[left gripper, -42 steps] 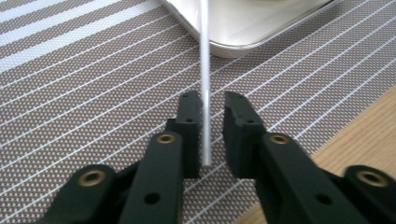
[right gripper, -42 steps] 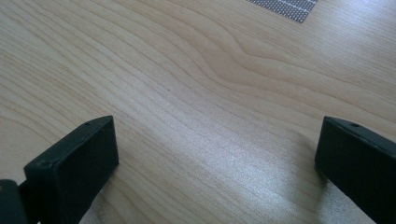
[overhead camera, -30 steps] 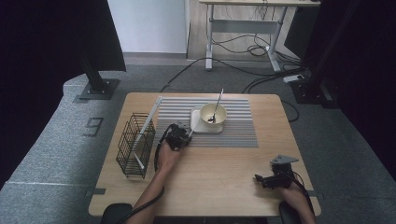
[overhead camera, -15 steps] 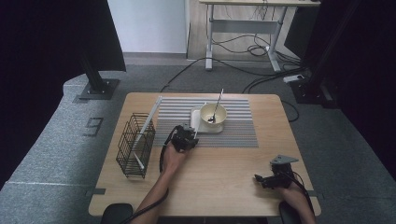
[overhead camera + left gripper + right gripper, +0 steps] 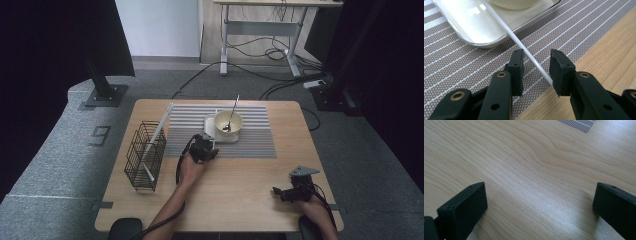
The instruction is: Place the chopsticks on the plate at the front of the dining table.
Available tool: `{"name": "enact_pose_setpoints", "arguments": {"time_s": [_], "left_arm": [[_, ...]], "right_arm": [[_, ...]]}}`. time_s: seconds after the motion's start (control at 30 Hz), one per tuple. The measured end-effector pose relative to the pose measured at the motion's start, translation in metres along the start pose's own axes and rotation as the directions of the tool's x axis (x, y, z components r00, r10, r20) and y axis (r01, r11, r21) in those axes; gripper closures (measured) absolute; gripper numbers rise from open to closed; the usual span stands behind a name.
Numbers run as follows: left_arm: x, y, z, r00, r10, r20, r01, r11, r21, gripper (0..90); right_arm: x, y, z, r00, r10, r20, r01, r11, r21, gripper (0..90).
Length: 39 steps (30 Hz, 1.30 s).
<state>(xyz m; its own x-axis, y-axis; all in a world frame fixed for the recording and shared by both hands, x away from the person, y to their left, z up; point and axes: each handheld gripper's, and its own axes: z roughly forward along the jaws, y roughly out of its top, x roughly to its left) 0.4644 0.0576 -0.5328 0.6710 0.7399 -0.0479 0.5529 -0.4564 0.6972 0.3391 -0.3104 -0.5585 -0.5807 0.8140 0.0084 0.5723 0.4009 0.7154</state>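
My left gripper hovers low over the striped placemat, at the near left corner of the white tray. A thin white stick runs slantwise between its pads, from over the tray down past the right pad. The jaws have just been opening, and a gap shows on each side of the stick. A cream bowl with a spoon stands on the tray. My right gripper rests near the table's front right, jaws wide open over bare wood.
A black wire basket stands at the table's left with a long white stick leaning out of it. A corner of the placemat shows far ahead of the right gripper. Bare wood lies between the two hands.
The left hand has moved right, from beside the basket to the tray's near corner. The right hand has stayed put.
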Motion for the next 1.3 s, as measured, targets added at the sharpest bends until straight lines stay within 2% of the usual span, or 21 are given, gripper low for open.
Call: {"name": "enact_pose_setpoints", "arguments": {"time_s": [0.2,0.43,0.77,0.9,1.0,1.07,1.2,1.3], "left_arm": [[-0.003,0.001,0.002,0.9999,-0.003,0.01,0.003,1.0,-0.006,61.8],[-0.003,0.0,0.001,1.0,0.001,0.003,-0.001,1.0,-0.008,58.9],[-0.008,0.006,-0.013,0.9988,0.048,-0.008,-0.049,0.9985,-0.026,32.4],[-0.01,0.007,-0.024,0.9991,0.041,0.01,-0.04,0.9976,-0.057,22.3],[-0.013,0.006,-0.031,0.999,0.045,0.006,-0.044,0.9967,-0.068,14.1],[-0.014,0.004,-0.036,0.9985,0.051,0.017,-0.05,0.9961,-0.072,13.3],[-0.013,0.001,-0.045,0.9974,0.067,0.028,-0.065,0.9951,-0.075,2.9],[-0.014,-0.004,-0.054,0.9959,0.083,0.038,-0.079,0.9937,-0.079,0.0]], "right_arm": [[0.0,0.0,0.0,1.0,0.0,0.0,0.0,1.0,0.0,0.0],[0.0,0.0,0.0,1.0,0.0,0.0,0.0,1.0,0.0,0.0],[0.0,0.0,0.0,1.0,-0.001,-0.001,0.001,1.0,0.0,0.0],[0.0,0.0,0.0,1.0,-0.001,-0.001,0.001,1.0,0.0,0.0],[0.0,0.0,0.0,1.0,-0.001,-0.001,0.001,1.0,0.0,0.0],[0.0,0.0,0.0,1.0,-0.001,-0.001,0.001,1.0,0.0,0.0],[0.0,0.0,0.0,1.0,-0.001,-0.001,0.001,1.0,0.0,0.0],[0.0,0.0,0.0,1.0,-0.001,-0.001,0.001,1.0,0.0,0.0]]}}
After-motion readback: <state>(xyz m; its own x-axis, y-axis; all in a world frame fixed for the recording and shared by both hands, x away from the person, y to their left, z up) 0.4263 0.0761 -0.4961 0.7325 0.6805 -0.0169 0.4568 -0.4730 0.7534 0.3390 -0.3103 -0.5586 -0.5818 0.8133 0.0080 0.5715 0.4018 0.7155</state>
